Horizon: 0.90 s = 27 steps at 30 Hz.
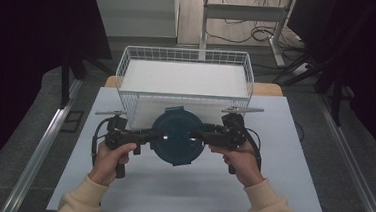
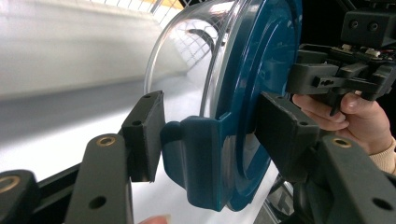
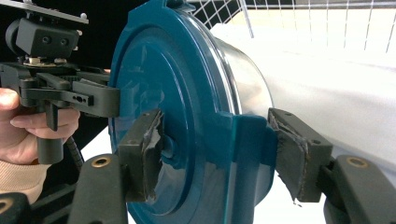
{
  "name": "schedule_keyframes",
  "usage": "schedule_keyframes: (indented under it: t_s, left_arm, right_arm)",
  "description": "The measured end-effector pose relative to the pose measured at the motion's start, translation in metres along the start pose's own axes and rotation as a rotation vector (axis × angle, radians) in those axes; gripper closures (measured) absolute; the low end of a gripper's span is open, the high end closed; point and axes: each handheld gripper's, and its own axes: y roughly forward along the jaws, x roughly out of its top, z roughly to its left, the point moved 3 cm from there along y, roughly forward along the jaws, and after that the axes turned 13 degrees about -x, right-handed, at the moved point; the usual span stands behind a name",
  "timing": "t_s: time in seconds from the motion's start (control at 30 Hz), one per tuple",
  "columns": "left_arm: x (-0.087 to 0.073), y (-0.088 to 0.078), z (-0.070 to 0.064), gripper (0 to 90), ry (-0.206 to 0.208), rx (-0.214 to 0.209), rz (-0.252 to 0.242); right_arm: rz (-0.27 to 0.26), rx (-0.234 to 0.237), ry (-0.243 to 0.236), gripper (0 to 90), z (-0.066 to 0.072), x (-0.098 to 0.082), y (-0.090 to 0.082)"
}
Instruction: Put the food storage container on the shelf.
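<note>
A round clear container (image 1: 178,135) with a dark blue lid (image 3: 163,70) is held between my two grippers, just in front of the wire basket. My left gripper (image 1: 156,135) is shut on the lid's left edge. In the left gripper view (image 2: 212,140) one pad presses the blue latch tab (image 2: 196,154) and the other the lid's top. My right gripper (image 1: 199,135) grips the opposite edge. In the right gripper view (image 3: 219,154) its pads (image 3: 142,149) clamp the lid face and the tab there. The clear body (image 2: 187,51) hangs under the lid.
A white wire basket (image 1: 124,61) with a white lining stands at the back of the white table top (image 1: 170,190). Grey floor and metal rails flank the table. A desk frame and cables lie beyond the basket.
</note>
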Motion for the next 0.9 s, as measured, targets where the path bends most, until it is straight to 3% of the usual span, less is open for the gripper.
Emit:
schedule_keyframes:
  t_s: [0.63,0.9]
  left_arm:
    - [0.057,0.004,-0.018,43.5,0.06,-0.012,0.003]
    - [0.078,0.001,-0.025,43.5,0.086,0.002,-0.005]
  right_arm:
    - [-0.042,-0.013,-0.009,37.8,-0.006,0.051,-0.017]
    - [-0.049,-0.004,-0.016,37.8,-0.007,0.075,-0.02]
